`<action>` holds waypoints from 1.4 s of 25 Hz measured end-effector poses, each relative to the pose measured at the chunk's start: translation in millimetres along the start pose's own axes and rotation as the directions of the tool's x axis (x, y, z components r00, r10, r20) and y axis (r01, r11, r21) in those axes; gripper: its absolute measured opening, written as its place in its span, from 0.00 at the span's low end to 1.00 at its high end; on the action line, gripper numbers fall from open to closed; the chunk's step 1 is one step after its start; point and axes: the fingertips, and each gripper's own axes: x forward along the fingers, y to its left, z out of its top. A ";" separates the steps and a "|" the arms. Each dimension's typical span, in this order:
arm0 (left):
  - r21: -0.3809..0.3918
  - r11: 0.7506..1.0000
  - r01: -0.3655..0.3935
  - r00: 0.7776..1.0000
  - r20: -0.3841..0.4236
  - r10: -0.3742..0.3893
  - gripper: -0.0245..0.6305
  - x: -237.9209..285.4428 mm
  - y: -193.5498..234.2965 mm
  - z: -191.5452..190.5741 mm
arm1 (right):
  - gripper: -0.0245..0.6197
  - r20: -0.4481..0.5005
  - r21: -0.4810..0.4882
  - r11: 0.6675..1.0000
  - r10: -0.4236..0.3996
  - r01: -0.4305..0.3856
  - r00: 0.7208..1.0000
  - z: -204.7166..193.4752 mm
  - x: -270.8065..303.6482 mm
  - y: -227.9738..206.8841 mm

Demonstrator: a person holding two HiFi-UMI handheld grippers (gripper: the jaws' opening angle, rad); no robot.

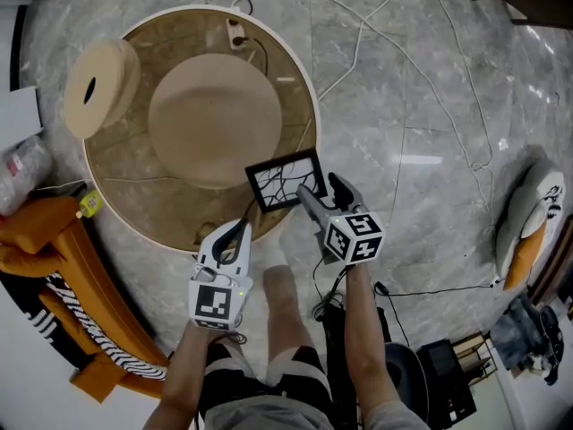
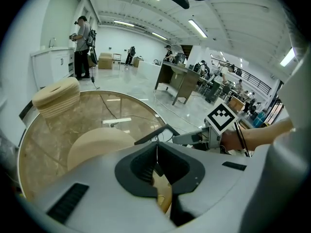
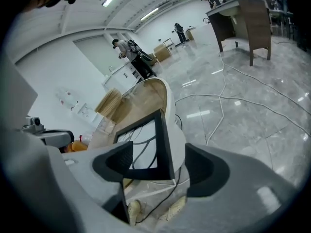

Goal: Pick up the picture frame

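The picture frame (image 1: 285,179), black-edged with a branch pattern, lies on the near right rim of the round glass table (image 1: 107,204). My right gripper (image 1: 322,191) is open, its jaws standing either side of the frame's near right corner without pressing on it. In the right gripper view the frame (image 3: 146,144) stands between the two wide-apart jaws of the right gripper (image 3: 160,161). My left gripper (image 1: 228,238) hangs at the table's near edge, left of the frame, shut and empty. Its closed jaws meet in the left gripper view (image 2: 156,154), with the frame's edge (image 2: 150,135) just beyond.
A beige dome (image 1: 215,119) shows in the table's middle and a round beige disc (image 1: 100,86) at its far left. An orange chair (image 1: 54,267) stands at the left. Cables (image 1: 403,88) run over the marble floor; bags (image 1: 528,213) and black gear (image 1: 439,374) lie at the right.
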 end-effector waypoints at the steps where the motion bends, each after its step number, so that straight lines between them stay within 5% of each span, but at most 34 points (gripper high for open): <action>1: 0.000 1.000 -0.001 1.000 -0.002 0.001 0.07 1.0 -0.1 -0.9 | 0.55 -0.003 0.002 1.000 0.003 -0.003 1.000 -0.9 1.6 -0.5; 11: 0.013 1.000 -0.010 1.000 -0.011 0.010 0.07 2.1 -1.6 -2.8 | 0.55 -0.029 0.030 0.999 0.018 -0.017 0.999 -8.1 7.1 -1.5; 29: -0.023 0.999 -0.037 0.999 0.008 0.037 0.07 -15.4 -1.8 7.9 | 0.30 -0.001 0.006 1.000 0.016 -0.016 1.000 -7.9 -14.9 5.9; 35: 0.051 0.998 -0.023 0.999 0.048 0.021 0.07 -31.6 -3.4 22.8 | 0.21 0.048 -0.023 1.000 0.000 0.001 0.999 5.8 -37.5 23.5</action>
